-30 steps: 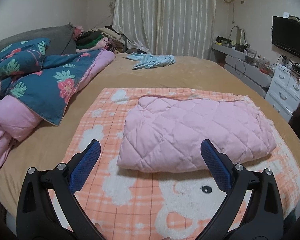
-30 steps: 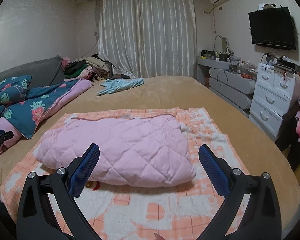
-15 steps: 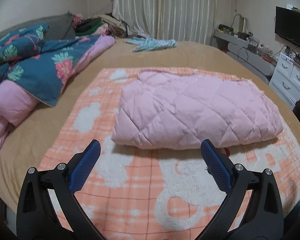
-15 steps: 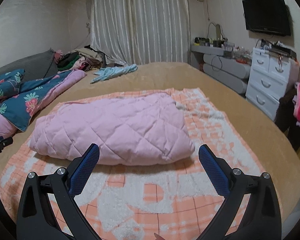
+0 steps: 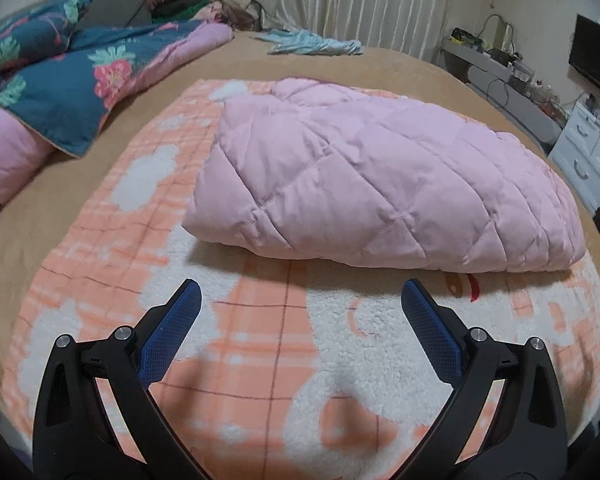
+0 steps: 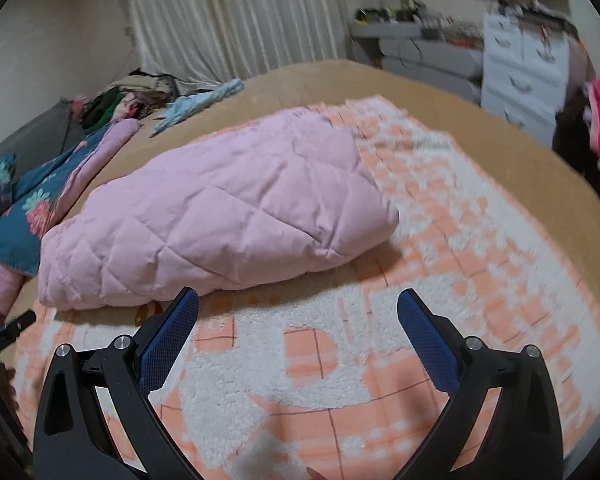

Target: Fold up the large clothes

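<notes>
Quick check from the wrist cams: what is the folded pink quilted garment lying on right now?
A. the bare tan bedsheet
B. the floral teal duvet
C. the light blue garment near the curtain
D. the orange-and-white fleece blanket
D: the pink quilted garment rests on the orange-and-white fleece blanket, whose pattern shows in front of it and beyond it.

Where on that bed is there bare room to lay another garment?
Free: the tan bedspread between the pink quilt and blue garment, and the orange blanket before the quilt. Crowded: the floral duvet side and the clothes pile.
</notes>
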